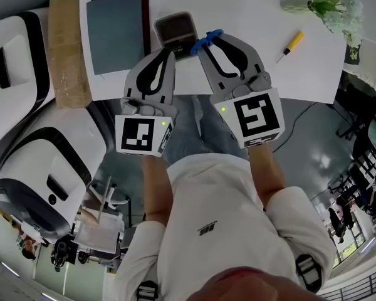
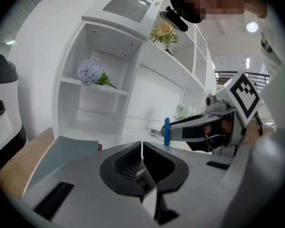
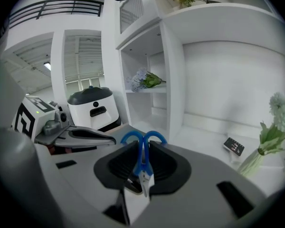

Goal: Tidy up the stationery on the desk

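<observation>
My right gripper is shut on blue-handled scissors, held just over the near edge of the white desk. In the right gripper view the blue loops stick out beyond the closed jaws of the right gripper. My left gripper is beside it, shut with nothing between its fingers, and its jaws meet in the left gripper view. A dark open-topped container stands just beyond both tips. A yellow-handled screwdriver lies to the right on the desk.
A grey-blue notebook lies on white paper at the left, next to a brown board. A vase of white flowers stands at the far right. White shelves rise behind the desk. White machines stand on the floor at the left.
</observation>
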Tool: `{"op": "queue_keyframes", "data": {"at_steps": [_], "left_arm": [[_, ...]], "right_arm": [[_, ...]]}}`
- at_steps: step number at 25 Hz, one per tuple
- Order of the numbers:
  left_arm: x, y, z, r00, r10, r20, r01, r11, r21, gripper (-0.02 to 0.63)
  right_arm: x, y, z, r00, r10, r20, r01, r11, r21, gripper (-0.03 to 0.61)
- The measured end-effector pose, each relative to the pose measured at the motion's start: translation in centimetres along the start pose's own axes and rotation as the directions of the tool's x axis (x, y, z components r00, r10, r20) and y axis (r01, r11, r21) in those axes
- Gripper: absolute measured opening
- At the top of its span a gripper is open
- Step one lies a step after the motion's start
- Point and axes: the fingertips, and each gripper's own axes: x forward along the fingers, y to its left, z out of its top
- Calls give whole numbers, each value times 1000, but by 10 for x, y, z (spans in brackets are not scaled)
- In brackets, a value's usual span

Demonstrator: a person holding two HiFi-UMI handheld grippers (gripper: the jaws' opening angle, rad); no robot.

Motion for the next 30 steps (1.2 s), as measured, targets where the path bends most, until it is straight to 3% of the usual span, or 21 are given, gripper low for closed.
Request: {"op": "queue_keyframes", "data": {"at_steps": [16,22,27,30], "left_arm": [[-8,38,3,1000,9,17,-9,1000,-18,0],[-7,45,3,1000,4,14,-4,1000,-17,0],[-5,46,1,1000,5,6,-4,1000,-15,0],[-5,45,-1,1000,2,1,-2,1000,-14,0]], "right_arm": [[58,19,29,998,-10,64,11,1000,-13,61],[66,28,36,999,19,40,-18,1000,-20,63],[74,29,19,1000,15,7,-15,1000,-16,63],[75,28,18,999,10,36,-10,1000,-5,63]]}}
